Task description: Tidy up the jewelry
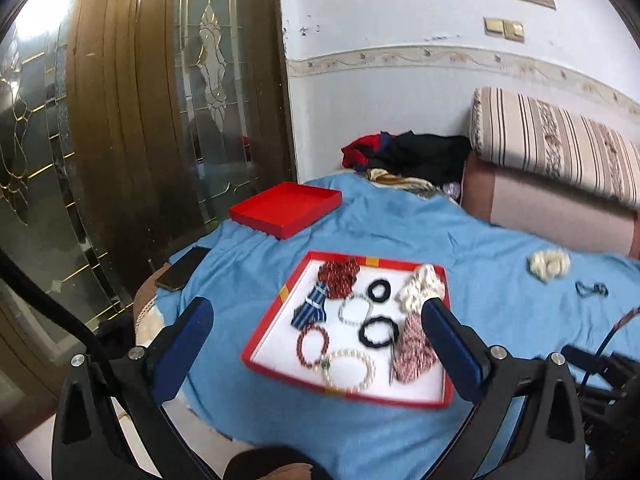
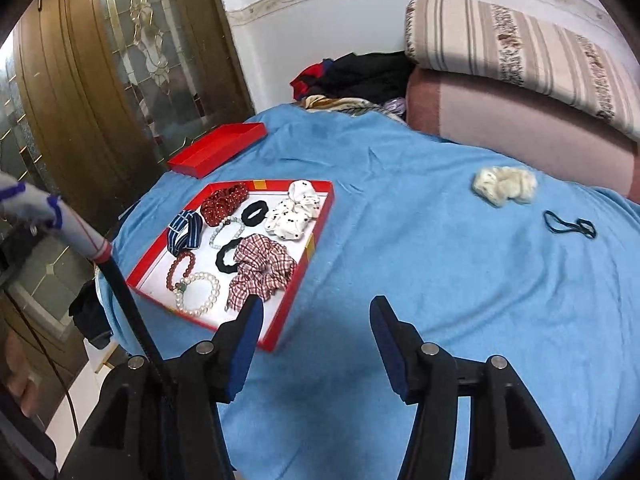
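At the left, the red lid (image 2: 218,150) is set aside on the blue cloth (image 2: 400,280), and the red tray (image 2: 308,258) already holds bracelets and scrunchies, so most sorting is judged done. Further right, a cream scrunchie (image 2: 505,185) and a dark hair tie (image 2: 570,225) are left on the cloth. The left gripper (image 1: 318,322) is spread wide and the right gripper (image 2: 316,316) part open, both empty; the phone (image 1: 183,268) is shown only by the left view.
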A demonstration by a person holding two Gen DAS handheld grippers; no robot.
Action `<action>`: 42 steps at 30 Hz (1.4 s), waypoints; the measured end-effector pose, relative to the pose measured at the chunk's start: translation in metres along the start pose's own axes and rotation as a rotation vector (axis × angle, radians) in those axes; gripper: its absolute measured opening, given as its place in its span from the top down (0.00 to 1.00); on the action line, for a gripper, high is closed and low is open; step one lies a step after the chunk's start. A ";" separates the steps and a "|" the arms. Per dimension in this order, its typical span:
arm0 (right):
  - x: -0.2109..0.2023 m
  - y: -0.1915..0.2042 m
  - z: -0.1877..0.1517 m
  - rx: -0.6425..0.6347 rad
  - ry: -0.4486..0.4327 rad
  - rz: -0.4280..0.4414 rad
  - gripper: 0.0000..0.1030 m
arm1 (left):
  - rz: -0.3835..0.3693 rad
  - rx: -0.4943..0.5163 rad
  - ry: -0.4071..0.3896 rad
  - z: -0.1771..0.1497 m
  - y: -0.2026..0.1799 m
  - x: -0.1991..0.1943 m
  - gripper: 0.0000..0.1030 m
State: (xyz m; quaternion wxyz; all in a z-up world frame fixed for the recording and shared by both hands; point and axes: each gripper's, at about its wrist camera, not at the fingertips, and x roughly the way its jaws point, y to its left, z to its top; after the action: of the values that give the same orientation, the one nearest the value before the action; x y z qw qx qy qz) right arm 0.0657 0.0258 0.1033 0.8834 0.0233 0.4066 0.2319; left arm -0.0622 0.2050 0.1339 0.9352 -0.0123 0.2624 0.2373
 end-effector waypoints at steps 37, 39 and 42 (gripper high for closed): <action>-0.023 0.044 -0.019 -0.076 -0.024 -0.115 0.34 | -0.045 -0.006 0.161 -0.038 0.011 -0.005 0.00; -0.021 0.046 -0.018 -0.076 -0.021 -0.122 0.33 | -0.051 -0.016 0.166 -0.039 0.015 -0.003 0.00; -0.016 0.052 -0.016 -0.083 -0.007 -0.132 0.33 | -0.060 -0.019 0.176 -0.041 0.020 0.000 0.00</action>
State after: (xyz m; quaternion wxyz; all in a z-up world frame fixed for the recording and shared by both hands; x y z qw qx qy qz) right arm 0.0250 0.0635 0.1161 0.8984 -0.0396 0.3940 0.1897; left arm -0.0913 0.2161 0.1007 0.9152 -0.0500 0.3406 0.2095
